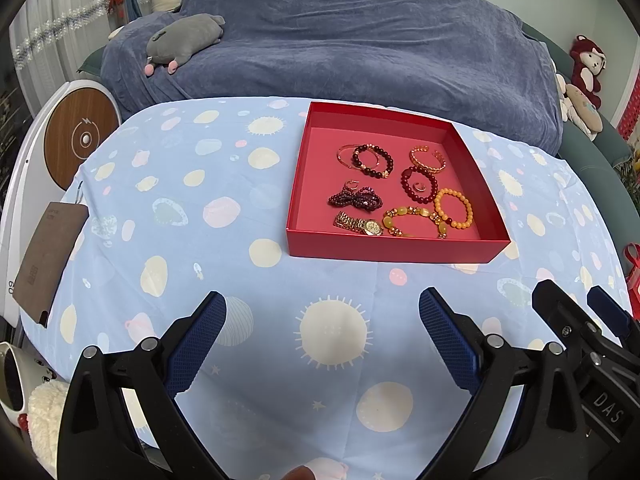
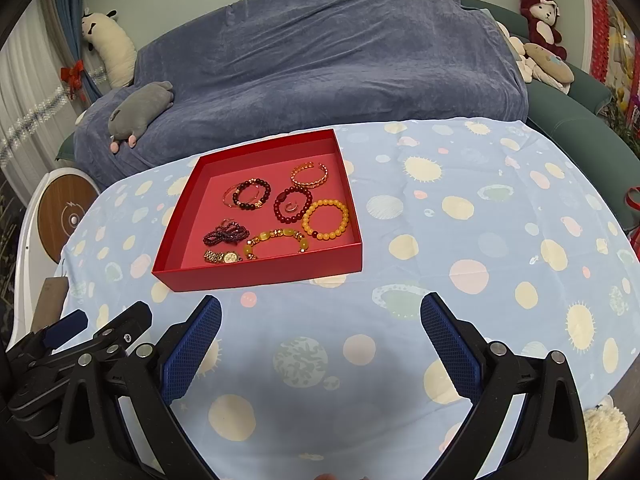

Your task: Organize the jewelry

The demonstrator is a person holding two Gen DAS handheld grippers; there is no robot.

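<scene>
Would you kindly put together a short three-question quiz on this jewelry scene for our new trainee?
1. True or false: the gold watch lies outside the red box.
2. Which sits nearest the box's right wall? A) orange bead bracelet B) purple bead strand C) gold cuff
3. Fill in: both the left gripper and the right gripper are ____ and hold nothing.

Key: 1 false; 2 A; 3 open.
</scene>
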